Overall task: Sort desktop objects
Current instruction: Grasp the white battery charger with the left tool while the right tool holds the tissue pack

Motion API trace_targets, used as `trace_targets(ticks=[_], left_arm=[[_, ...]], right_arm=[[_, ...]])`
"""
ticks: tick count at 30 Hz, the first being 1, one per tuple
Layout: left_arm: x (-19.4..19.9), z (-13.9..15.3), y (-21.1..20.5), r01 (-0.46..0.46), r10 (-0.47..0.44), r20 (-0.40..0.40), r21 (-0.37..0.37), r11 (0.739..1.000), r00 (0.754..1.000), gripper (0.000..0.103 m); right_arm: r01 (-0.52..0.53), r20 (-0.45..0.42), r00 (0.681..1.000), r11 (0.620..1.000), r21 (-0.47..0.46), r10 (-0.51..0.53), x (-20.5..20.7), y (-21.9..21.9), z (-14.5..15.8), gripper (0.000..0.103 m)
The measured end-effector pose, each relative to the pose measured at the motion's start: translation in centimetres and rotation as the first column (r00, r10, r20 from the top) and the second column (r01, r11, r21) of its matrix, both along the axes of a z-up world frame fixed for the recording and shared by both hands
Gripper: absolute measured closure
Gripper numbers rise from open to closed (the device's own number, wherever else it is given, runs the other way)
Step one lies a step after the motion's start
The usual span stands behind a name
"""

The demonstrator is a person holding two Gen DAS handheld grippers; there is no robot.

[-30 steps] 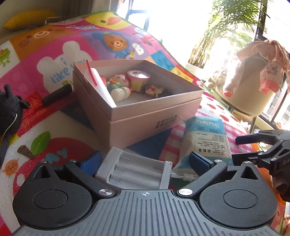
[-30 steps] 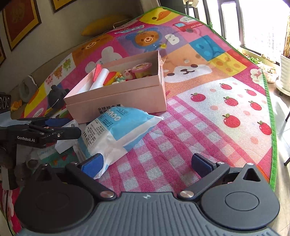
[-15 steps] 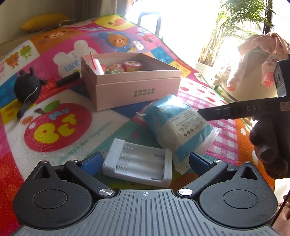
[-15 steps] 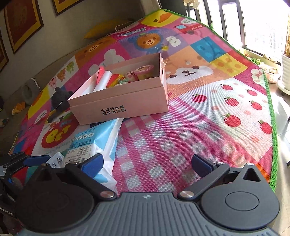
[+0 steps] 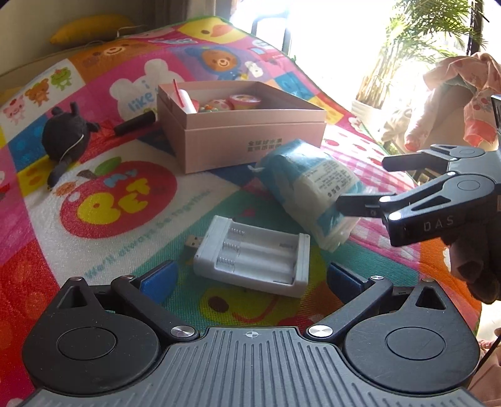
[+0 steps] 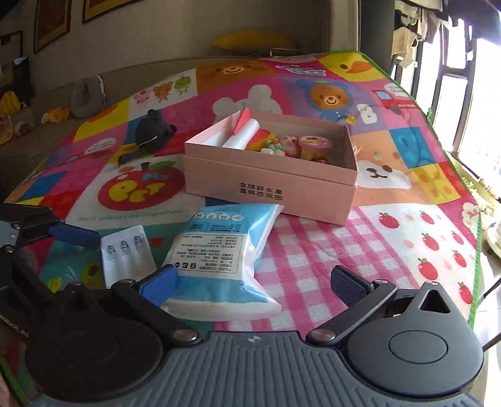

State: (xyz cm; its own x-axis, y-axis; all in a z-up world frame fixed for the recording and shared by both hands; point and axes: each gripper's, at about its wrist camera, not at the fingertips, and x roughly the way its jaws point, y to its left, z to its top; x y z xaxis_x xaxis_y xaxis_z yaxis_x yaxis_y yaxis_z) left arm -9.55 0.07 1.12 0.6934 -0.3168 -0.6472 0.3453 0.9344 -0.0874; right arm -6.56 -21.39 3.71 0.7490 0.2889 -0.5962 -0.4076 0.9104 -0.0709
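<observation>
A white battery charger point(image 5: 253, 255) lies on the play mat just ahead of my open, empty left gripper point(image 5: 250, 278); it also shows in the right wrist view point(image 6: 126, 255). A blue and white tissue pack point(image 5: 308, 192) lies beyond it, in front of my open, empty right gripper point(image 6: 253, 278) in the right wrist view point(image 6: 220, 250). The right gripper point(image 5: 369, 184) reaches in from the right beside the pack. An open pink box point(image 5: 241, 125) holds small toys; it also shows in the right wrist view point(image 6: 272, 175).
A black plush toy point(image 5: 64, 137) and a dark cylinder point(image 5: 134, 123) lie left of the box on the colourful mat point(image 5: 119, 200). A yellow cushion point(image 5: 90, 26) is at the back. A plant and draped clothes point(image 5: 463, 87) stand at the right.
Both grippers have pulled back from the box. The charger now lies further ahead of the left gripper. The right gripper has swung so the tissue pack lies between its fingers' line.
</observation>
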Motion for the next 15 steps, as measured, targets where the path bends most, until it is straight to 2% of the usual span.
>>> trace_targets(ticks=[3,6,10,15], left_arm=[[0.2,-0.2,0.0,-0.034,0.034,0.012,0.029,0.999,0.999,0.0],[0.5,0.0,0.1,-0.057,0.056,0.022,0.029,0.998,0.998,0.0],[1.9,0.2,-0.5,0.027,-0.028,0.012,0.032,0.999,1.0,0.0],[3.4,-0.2,-0.9,0.031,-0.032,0.006,0.061,0.998,0.999,0.0]], right_arm=[[0.107,0.079,0.992,0.992,-0.071,-0.101,0.2,-0.9,0.0,0.0],[0.124,0.044,0.991,0.992,-0.026,-0.122,0.3,-2.2,0.1,0.0],[0.127,0.014,0.992,0.992,0.004,-0.127,0.4,-2.7,-0.4,0.0],[0.126,-0.005,0.992,0.989,0.072,-0.126,0.4,-3.0,0.2,0.0]])
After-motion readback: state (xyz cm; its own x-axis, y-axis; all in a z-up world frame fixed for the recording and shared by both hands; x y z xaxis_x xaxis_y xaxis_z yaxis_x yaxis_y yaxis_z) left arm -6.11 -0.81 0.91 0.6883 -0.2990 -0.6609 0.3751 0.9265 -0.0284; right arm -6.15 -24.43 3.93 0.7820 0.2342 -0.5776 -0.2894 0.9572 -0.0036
